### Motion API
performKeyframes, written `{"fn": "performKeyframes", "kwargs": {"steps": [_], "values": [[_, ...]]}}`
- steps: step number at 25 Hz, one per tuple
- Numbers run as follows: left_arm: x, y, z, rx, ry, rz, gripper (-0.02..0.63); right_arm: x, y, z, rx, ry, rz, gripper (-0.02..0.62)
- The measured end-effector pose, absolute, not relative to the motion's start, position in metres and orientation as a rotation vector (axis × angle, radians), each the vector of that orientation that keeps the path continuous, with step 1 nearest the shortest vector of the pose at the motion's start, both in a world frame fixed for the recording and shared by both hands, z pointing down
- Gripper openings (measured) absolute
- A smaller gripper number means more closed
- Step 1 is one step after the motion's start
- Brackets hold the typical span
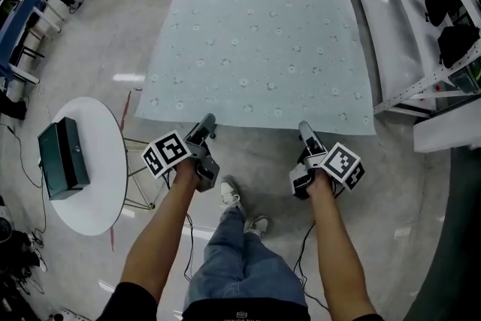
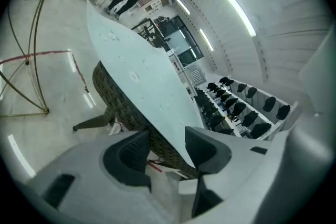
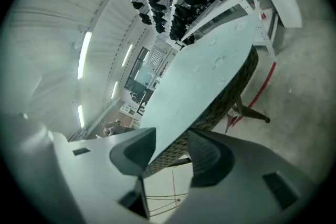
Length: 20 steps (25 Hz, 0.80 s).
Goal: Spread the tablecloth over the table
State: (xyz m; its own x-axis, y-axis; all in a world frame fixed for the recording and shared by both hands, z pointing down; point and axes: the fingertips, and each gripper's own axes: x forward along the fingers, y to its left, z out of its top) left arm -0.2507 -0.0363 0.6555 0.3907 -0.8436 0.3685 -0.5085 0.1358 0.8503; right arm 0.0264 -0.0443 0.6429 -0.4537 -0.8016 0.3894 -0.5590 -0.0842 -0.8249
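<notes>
Left gripper [image 1: 207, 124] at 7 o'clock and right gripper [image 1: 305, 130] at 5 o'clock are set apart along the near hem of the tablecloth [image 1: 255, 41], probably to keep any pull even. Each has its jaws about half apart. The hem runs through the gap and the pads are not pinching it. Cloth lies flat toward 12 o'clock over the wicker-rimmed table [image 2: 113, 94], so the spread looks essentially done. Round side table [image 1: 94, 192] sits at 9 o'clock, well apart.

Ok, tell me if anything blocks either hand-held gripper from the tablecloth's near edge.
Nothing visible does. The left hand-held gripper and right hand-held gripper both sit at the tablecloth edge, with only the wicker table rim beneath it.
</notes>
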Motion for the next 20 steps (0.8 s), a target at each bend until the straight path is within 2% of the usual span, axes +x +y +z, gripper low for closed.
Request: {"fn": "performKeyframes", "kwargs": {"steps": [3, 6, 9, 13, 20], "values": [[-0.244, -0.041, 0.654, 1.517, -1.221, -0.405, 0.171, 0.029, -0.049, 0.645, -1.479, 1.894, -1.588, 0.154], [-0.245, -0.042, 0.656, 1.491, -1.224, -0.432, 0.082, 0.031, -0.046, 0.647, -1.483, 1.813, -1.642, 0.083], [-0.247, -0.04, 0.66, 1.451, -1.223, -0.461, 0.027, 0.033, -0.044, 0.652, -1.464, 1.779, -1.659, 0.046], [-0.247, -0.04, 0.659, 1.448, -1.227, -0.485, 0.007, 0.034, -0.041, 0.654, -1.479, 1.744, -1.67, 0.014], [-0.24, -0.034, 0.658, 1.457, -1.232, -0.483, 0.006, 0.041, -0.043, 0.654, -1.482, 1.767, -1.618, 0.008]]}}
